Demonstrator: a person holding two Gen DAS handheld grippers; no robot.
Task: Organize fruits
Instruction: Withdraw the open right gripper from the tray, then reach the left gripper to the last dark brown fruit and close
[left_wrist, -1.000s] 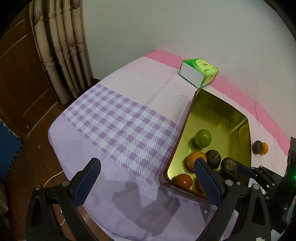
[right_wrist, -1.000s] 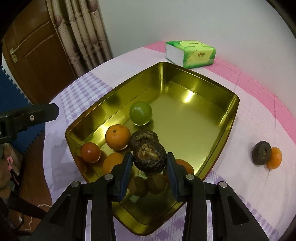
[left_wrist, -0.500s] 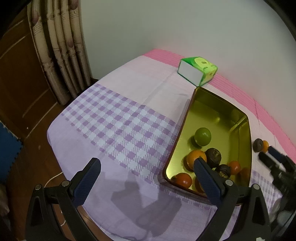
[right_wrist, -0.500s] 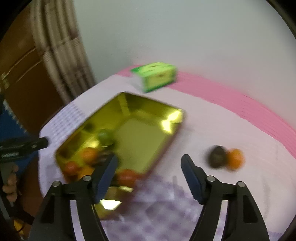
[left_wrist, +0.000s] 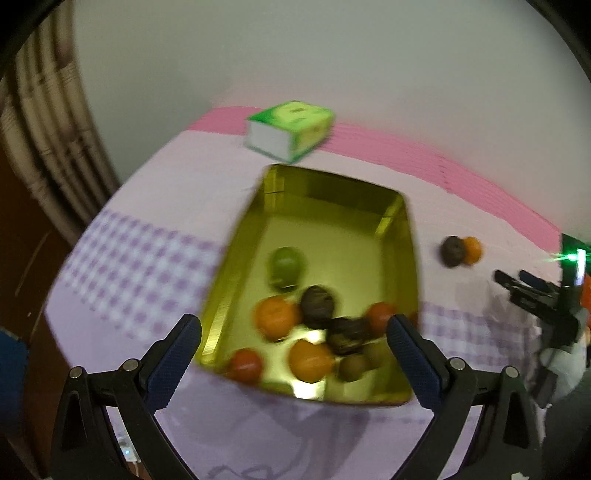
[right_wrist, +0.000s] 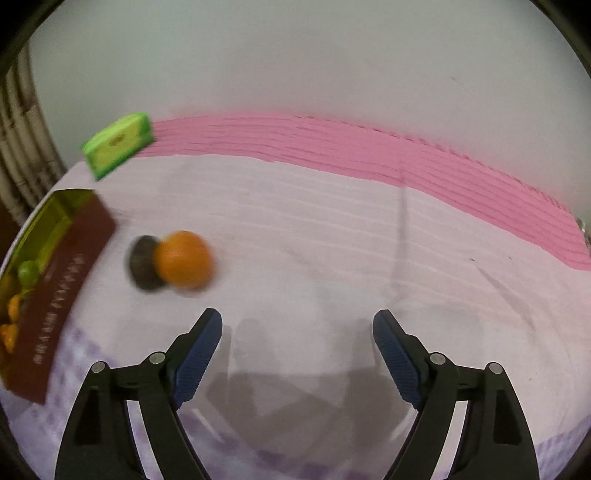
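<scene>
A gold tin tray (left_wrist: 402, 236) on the table holds several fruits: a green one (left_wrist: 286, 264), oranges, red ones and dark brown ones. Its maroon outer wall (right_wrist: 62, 295) shows at the left of the right wrist view. An orange (right_wrist: 184, 264) and a dark brown fruit (right_wrist: 142, 262) lie touching on the cloth right of the tray; they also show in the left wrist view (left_wrist: 461, 251). My right gripper (right_wrist: 297, 332) is open and empty, a little short and right of that pair. My left gripper (left_wrist: 293, 338) is open and empty above the tray's near end.
A green tissue box (left_wrist: 291, 129) stands behind the tray near the wall. The cloth is lilac check with a pink band (right_wrist: 369, 147) at the back. A curtain (left_wrist: 44, 129) hangs at the left. The right gripper shows at the right edge of the left wrist view (left_wrist: 535, 295).
My right gripper let go of the dark brown fruit into the tray, opened, and swung right toward the two loose fruits. My left gripper turned toward the tray.
</scene>
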